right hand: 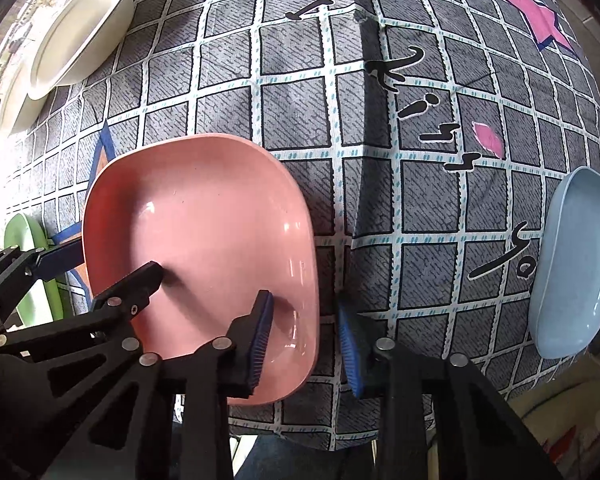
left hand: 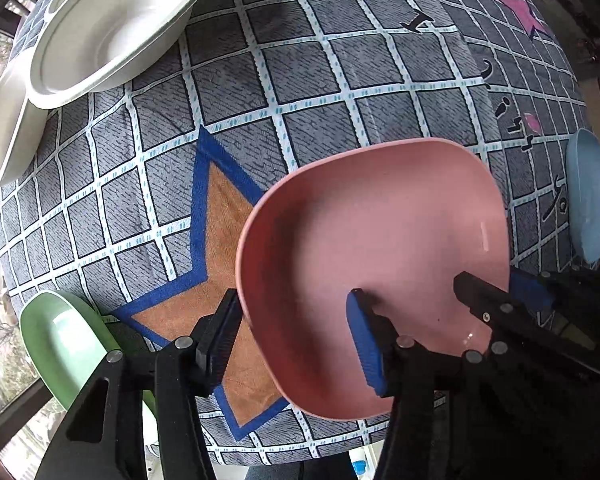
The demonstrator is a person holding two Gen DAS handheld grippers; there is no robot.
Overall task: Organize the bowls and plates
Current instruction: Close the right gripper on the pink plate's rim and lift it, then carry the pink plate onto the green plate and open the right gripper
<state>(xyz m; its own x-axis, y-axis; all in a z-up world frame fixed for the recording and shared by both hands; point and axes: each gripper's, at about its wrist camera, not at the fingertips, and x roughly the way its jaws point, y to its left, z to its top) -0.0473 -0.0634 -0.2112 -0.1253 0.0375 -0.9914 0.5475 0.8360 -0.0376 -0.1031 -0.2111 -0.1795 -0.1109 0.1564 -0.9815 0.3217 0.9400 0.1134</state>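
Note:
A pink square plate (left hand: 380, 248) lies on the checked cloth; it also shows in the right wrist view (right hand: 204, 240). My left gripper (left hand: 296, 340) is open and straddles the plate's left rim, one finger inside, one outside. My right gripper (right hand: 304, 344) is open and straddles the plate's right rim the same way; it also shows in the left wrist view (left hand: 500, 292). A green dish (left hand: 64, 344) sits at the near left edge, also in the right wrist view (right hand: 24, 236). A light blue dish (right hand: 572, 264) sits at the right edge, also in the left wrist view (left hand: 588, 196).
A white bowl (left hand: 116, 20) rests on a white plate (left hand: 0, 136) at the far left; the bowl also shows in the right wrist view (right hand: 80, 24). The cloth (right hand: 420, 160) has a fold running down its middle. The table's near edge is just below the grippers.

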